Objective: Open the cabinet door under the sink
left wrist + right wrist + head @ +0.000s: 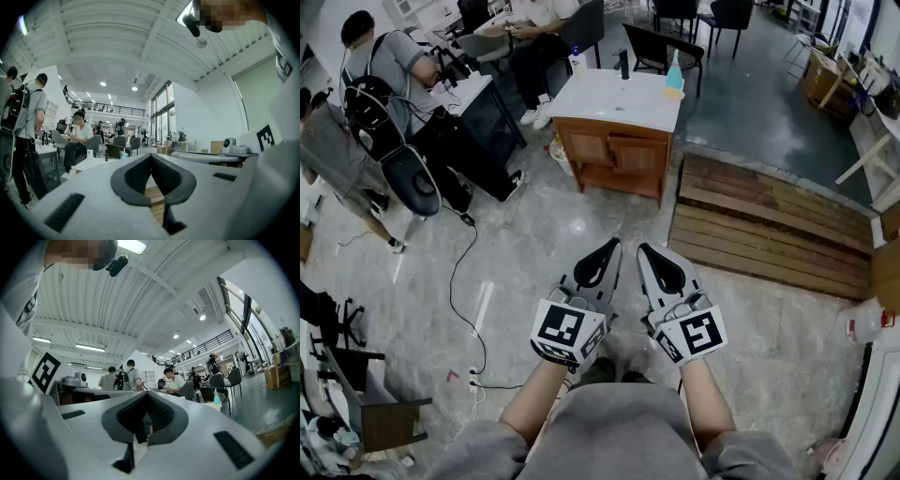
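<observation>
Left claw [609,249], right claw [645,252] pinched together; cabinet [614,150] seemingly closed.

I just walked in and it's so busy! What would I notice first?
Probably the two white tongs close in front, the left tongs and right tongs, both shut and empty. Past them stands a wooden sink cabinet with a white top, its doors closed. A wooden platform lies on the floor to its right.
</observation>
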